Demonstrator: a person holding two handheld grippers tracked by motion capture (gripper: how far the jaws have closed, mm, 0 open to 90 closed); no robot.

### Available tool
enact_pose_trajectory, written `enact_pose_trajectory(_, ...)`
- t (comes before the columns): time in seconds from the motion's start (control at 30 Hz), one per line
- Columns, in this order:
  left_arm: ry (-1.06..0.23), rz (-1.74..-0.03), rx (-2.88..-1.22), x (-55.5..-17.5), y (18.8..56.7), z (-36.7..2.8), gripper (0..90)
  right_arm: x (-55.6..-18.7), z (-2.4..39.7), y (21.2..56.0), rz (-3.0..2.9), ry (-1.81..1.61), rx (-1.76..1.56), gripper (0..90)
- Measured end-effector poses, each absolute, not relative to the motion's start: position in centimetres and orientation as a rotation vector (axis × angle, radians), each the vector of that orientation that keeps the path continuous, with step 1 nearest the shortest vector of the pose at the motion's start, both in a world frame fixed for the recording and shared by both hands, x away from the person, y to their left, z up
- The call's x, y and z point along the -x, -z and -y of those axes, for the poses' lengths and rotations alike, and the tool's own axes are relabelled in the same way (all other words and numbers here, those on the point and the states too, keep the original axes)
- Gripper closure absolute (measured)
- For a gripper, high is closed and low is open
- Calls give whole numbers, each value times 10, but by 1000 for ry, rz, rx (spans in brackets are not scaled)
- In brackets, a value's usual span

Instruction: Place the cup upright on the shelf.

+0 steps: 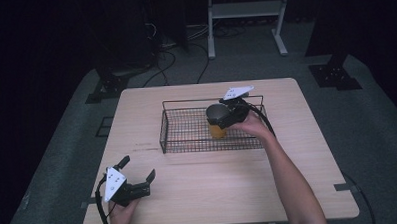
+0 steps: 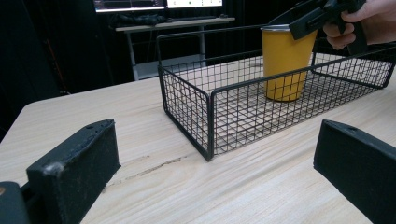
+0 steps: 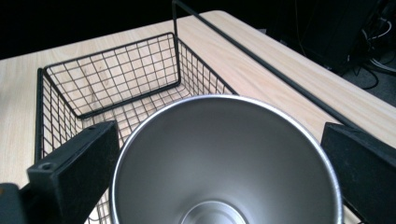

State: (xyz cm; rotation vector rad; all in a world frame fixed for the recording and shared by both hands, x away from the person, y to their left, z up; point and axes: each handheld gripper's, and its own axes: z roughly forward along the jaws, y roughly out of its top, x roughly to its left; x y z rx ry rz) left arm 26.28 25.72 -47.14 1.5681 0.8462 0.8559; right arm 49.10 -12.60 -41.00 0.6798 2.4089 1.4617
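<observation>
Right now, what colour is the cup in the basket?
The cup is yellow-orange outside and silver inside; the left gripper view shows the outside best.

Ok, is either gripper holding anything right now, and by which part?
The left gripper holds nothing, its jaws open over the table. The right gripper has its jaws around the rim of the yellow cup in the wire basket; whether they grip it cannot be told.

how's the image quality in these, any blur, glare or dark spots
High view: the table is evenly lit, the room behind is nearly black, and the picture is soft. Left gripper view: the basket and yellow cup are fairly sharp; the near fingers look soft. Right gripper view: the cup's steel inside shows a mild sheen with no harsh glare, and the background is dark.
</observation>
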Motion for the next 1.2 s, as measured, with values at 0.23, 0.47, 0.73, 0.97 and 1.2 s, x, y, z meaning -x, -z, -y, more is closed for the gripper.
enact_pose_trajectory(0.23,-853,-849,-1566,-263,471,-257,0,-489,131,401,-2367,-1518,-682,0)
enact_pose_trajectory(0.47,-857,-848,-1570,-263,471,-257,0,-485,139,392,-2345,-1545,-680,0)
enact_pose_trajectory(0.73,-859,-841,-1568,-262,472,-257,0,-472,144,376,-2323,-1577,-648,0)
enact_pose_trajectory(0.97,-858,-843,-1567,-262,472,-257,0,-466,149,368,-2325,-1583,-628,0)
enact_pose_trajectory(1.2,-859,-843,-1567,-262,472,-257,0,-460,160,363,-2314,-1590,-630,0)
